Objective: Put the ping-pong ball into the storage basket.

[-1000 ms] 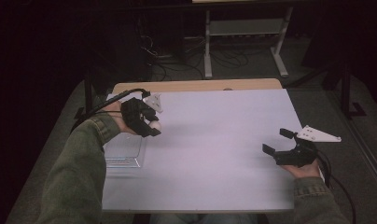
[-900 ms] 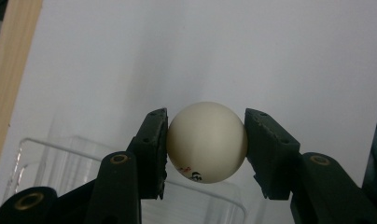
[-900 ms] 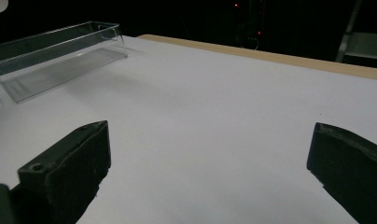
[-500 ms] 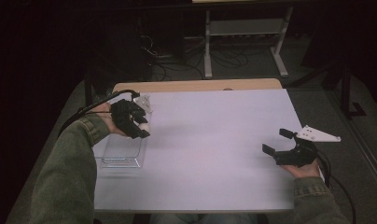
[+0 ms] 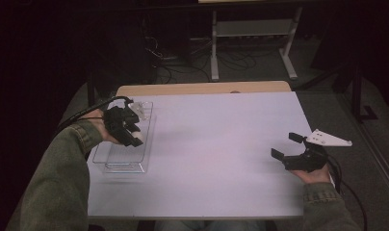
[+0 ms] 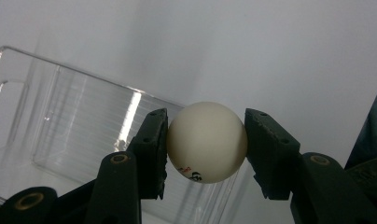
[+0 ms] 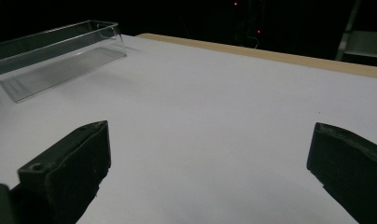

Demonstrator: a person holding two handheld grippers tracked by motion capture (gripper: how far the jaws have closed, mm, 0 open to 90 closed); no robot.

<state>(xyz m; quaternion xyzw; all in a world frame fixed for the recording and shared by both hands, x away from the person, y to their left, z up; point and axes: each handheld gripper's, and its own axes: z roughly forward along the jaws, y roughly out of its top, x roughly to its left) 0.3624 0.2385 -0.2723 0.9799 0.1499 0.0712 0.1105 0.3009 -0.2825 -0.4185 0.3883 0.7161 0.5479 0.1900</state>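
A white ping-pong ball [image 6: 207, 141] with small printed marks is clamped between the two black jaws of my left gripper [image 6: 206, 145]. In the high view that left gripper [image 5: 135, 139] hangs over the clear plastic tray [image 5: 116, 161] at the table's left side, the ball [image 5: 139, 141] a pale spot at its tip. From the left gripper view the tray [image 6: 74, 121] lies below and behind the ball. My right gripper [image 5: 287, 146] rests low at the table's right side, jaws wide apart with nothing between them; its own view has it [image 7: 210, 172] over bare white tabletop.
The white table [image 5: 216, 144] has a wooden strip along its far edge. In the right gripper view the clear tray [image 7: 56, 51] stands far off at upper left. Beyond the table are a dark floor, cables and a metal stand [image 5: 252, 38].
My left hand has carried the ball leftward and slightly toward me, from beside the tray's far end to above the tray. The right gripper has stayed where it was.
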